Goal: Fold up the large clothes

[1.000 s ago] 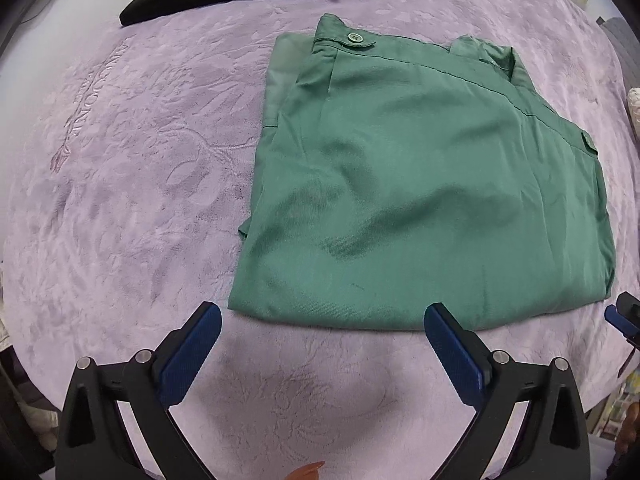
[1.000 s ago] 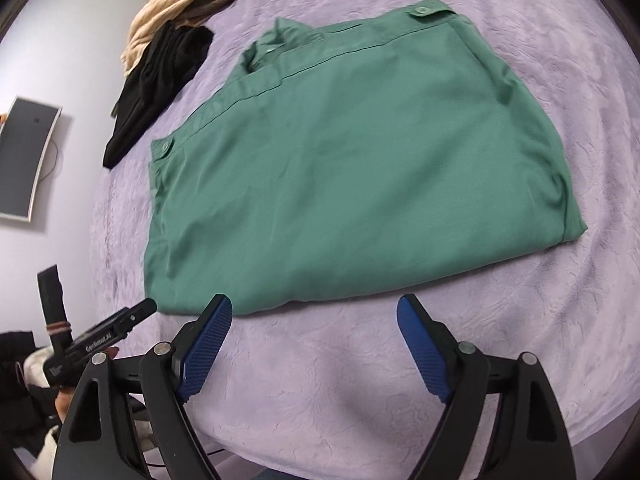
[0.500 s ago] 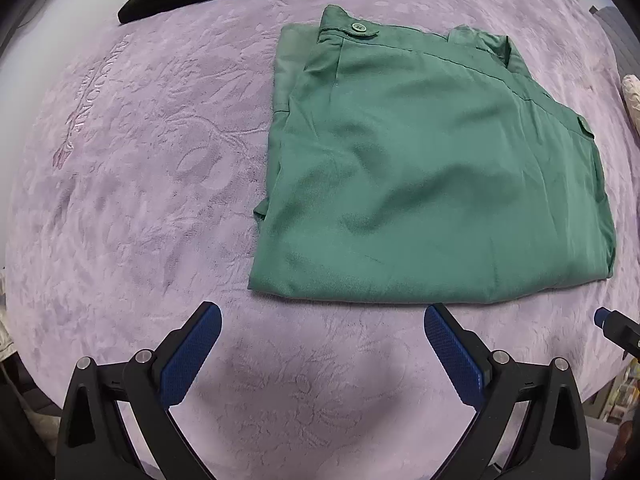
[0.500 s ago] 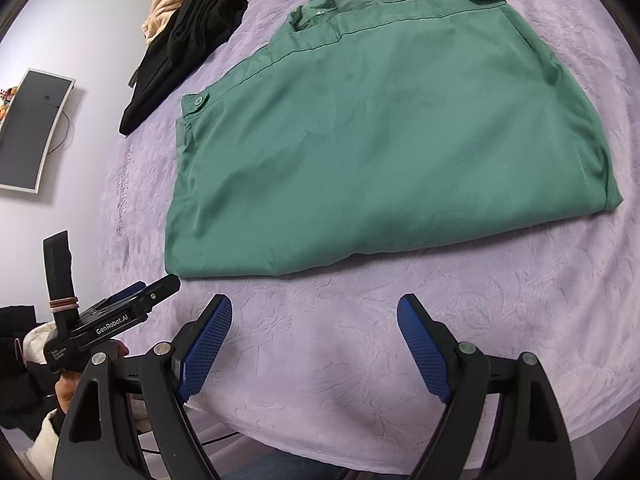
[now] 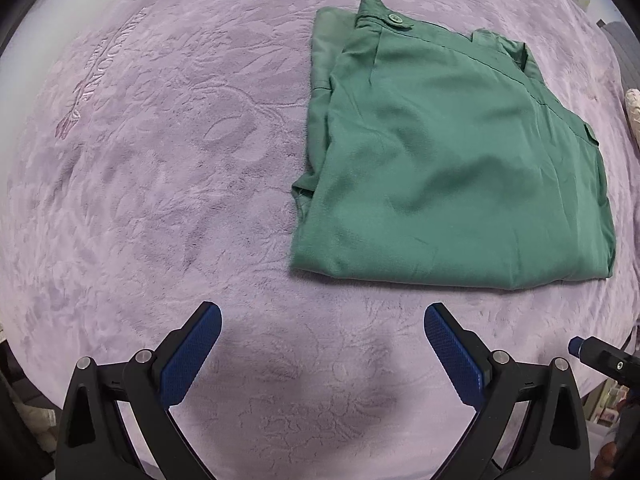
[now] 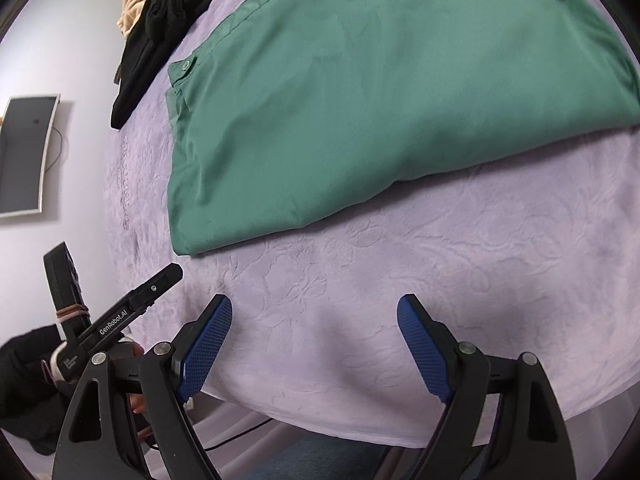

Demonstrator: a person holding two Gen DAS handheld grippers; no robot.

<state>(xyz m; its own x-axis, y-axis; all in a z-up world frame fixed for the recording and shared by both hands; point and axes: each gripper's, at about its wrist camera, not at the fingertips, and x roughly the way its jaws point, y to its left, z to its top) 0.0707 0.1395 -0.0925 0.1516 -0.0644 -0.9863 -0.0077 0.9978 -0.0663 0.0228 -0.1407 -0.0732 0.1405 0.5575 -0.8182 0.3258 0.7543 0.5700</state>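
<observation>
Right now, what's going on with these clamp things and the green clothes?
A person holds a two-finger gripper in each hand over a lilac embossed blanket. The green buttoned garment lies folded into a flat rectangle. The left gripper and right gripper are both open, hovering short of its near edge, touching nothing.

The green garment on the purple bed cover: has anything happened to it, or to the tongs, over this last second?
Only the tongs moved. The left tongs slid leftward and back, so the green garment sits further right in their view. The right tongs pushed closer to the garment, which now fills more of their view. Both tongs stayed open and empty. The garment kept its folded shape on the purple cover; the black clothing did not move.
</observation>
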